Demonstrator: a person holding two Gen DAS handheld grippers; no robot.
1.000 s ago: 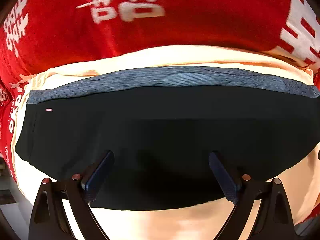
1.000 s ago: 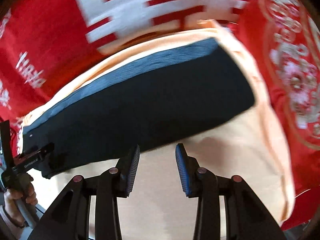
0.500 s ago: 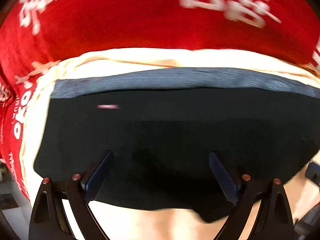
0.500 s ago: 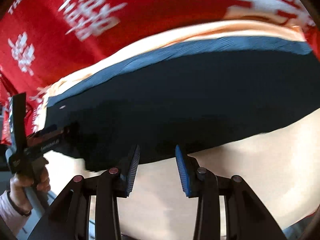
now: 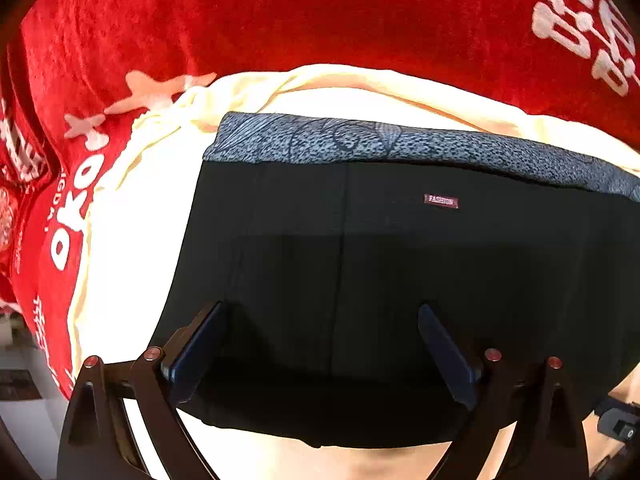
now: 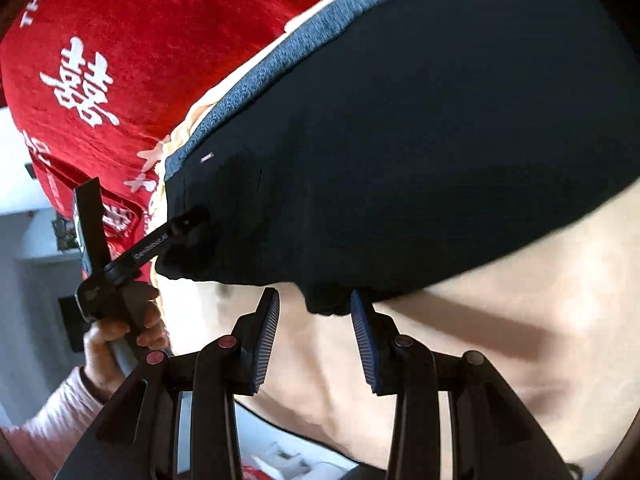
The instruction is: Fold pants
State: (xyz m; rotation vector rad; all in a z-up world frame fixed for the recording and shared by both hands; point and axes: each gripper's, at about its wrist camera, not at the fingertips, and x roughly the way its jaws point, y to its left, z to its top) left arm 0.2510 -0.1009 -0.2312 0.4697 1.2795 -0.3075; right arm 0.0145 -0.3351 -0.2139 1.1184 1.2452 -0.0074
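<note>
Pants: black, matte, smooth knit, lying flat as a wide rounded slab on a cream sheet. Far edge is a blue-grey waistband with a mottled shell-like print, coarser texture than the body. Small maroon woven label sits just below the band. A faint vertical seam runs down the middle.

Under the sheet: red plush blanket, velvety pile, white printed characters and pale star shapes.

Left gripper: jaws spread wide, flat blue ribbed pads, over the near part of the pants; nothing clamped. Cannot tell if the tips touch the fabric.

Right gripper: jaws partly open, narrower gap than the left, ribbed blue pads either side of a small lobe of the pants' near hem. Pads look clear of the cloth, no grip.

Right view also shows the left gripper's black arm reaching onto the pants' corner, handle held in a hand with a pink sleeve.
</note>
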